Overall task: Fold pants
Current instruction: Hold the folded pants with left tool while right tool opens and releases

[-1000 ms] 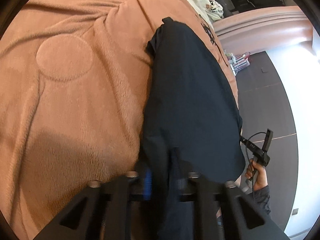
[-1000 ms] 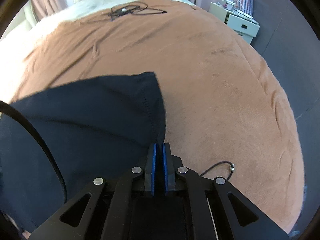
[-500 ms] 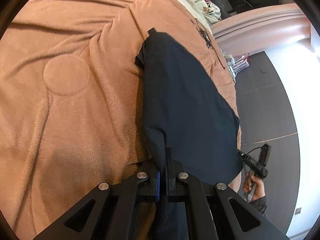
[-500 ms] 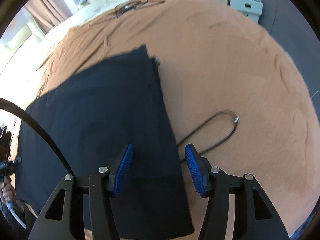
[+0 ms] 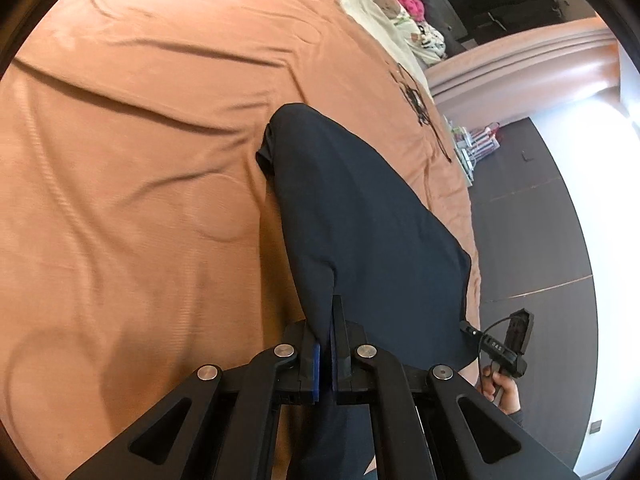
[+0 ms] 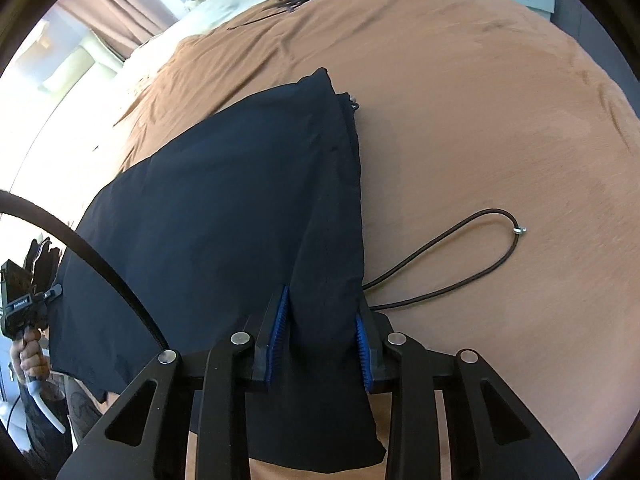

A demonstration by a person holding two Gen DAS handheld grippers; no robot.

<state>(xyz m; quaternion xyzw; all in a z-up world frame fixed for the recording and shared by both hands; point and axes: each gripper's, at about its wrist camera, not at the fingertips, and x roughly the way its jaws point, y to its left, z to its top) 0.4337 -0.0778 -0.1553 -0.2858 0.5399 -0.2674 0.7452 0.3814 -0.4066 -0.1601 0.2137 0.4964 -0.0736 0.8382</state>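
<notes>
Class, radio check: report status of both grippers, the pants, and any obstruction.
Left gripper shut on pants. Right gripper closing, pants edge between its pads. Pants lying on blanket. Loose cord beside right gripper.

A brown blanket (image 6: 480,100) (creased) carries a looped dark cord (image 6: 452,256).

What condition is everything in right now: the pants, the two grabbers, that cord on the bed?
Pants: folded, on the blanket, one edge lifted.
Left gripper: shut on the pants.
Right gripper: closing, pants between its pads.
Cord: looped loose beside the pants.
Blanket: wrinkled.
</notes>
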